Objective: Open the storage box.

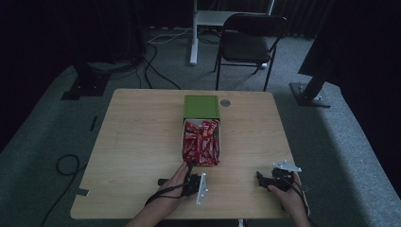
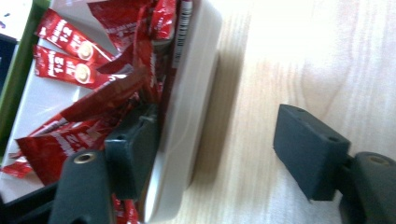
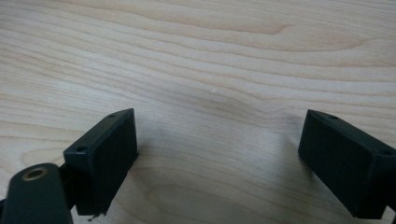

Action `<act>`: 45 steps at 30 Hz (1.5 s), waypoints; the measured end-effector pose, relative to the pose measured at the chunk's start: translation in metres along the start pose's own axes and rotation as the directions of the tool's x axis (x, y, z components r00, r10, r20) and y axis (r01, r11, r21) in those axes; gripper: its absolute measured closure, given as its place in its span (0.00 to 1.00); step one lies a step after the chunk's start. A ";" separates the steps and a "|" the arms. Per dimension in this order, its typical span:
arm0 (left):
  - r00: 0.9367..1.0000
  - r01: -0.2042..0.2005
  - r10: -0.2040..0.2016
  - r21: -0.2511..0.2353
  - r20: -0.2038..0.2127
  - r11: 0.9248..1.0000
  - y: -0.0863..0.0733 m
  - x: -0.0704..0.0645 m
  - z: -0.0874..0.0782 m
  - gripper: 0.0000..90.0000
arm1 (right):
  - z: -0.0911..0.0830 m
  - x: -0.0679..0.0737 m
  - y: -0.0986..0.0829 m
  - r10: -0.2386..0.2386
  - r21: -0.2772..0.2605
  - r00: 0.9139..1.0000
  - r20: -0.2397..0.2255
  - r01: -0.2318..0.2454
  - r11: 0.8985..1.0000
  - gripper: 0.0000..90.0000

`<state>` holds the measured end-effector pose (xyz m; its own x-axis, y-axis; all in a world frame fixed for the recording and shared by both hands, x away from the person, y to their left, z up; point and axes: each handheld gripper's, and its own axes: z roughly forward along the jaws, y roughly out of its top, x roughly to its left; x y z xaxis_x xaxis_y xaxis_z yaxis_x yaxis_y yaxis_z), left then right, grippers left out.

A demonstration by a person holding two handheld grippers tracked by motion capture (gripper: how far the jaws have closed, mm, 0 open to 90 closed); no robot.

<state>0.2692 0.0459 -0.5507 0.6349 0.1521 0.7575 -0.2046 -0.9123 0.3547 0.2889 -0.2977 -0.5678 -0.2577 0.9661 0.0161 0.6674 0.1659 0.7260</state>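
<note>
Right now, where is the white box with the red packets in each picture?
High view: white box at table centre, in front of the green lid.
Left gripper view: upper left, its rim between the open jaws.
Right gripper view: bare wood there.
Shared landmark: the wooden table.

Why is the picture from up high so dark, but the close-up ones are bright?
High view: dim room, only the pale wooden table stands out. Left gripper view: glare washes out the wood, and the red sachets in the white tray look blurry. Right gripper view: evenly lit, soft jaw shadows.
</note>
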 end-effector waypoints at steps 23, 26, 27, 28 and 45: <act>0.975 0.159 -0.155 -0.012 0.161 0.987 -0.029 0.009 -0.036 0.21 | 0.000 0.000 0.000 0.000 0.000 1.000 0.000 0.000 1.000 0.12; 0.970 0.187 -0.184 -0.003 0.161 0.982 -0.037 0.010 -0.038 0.21 | 0.000 0.000 0.000 0.000 0.000 1.000 0.000 0.000 1.000 0.12; 0.970 0.187 -0.184 -0.003 0.161 0.982 -0.037 0.010 -0.038 0.21 | 0.000 0.000 0.000 0.000 0.000 1.000 0.000 0.000 1.000 0.12; 0.970 0.187 -0.184 -0.003 0.161 0.982 -0.037 0.010 -0.038 0.21 | 0.000 0.000 0.000 0.001 0.000 1.000 0.000 -0.001 1.000 0.12; 0.858 0.493 -0.485 -0.007 0.171 0.870 -0.091 0.027 -0.045 0.18 | 0.000 0.000 0.000 -0.003 0.000 1.000 0.000 0.003 1.000 0.12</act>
<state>0.2709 0.1500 -0.5376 0.7714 0.5075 0.3839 0.1297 -0.7161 0.6859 0.2890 -0.2977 -0.5681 -0.2592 0.9657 0.0139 0.6668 0.1685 0.7260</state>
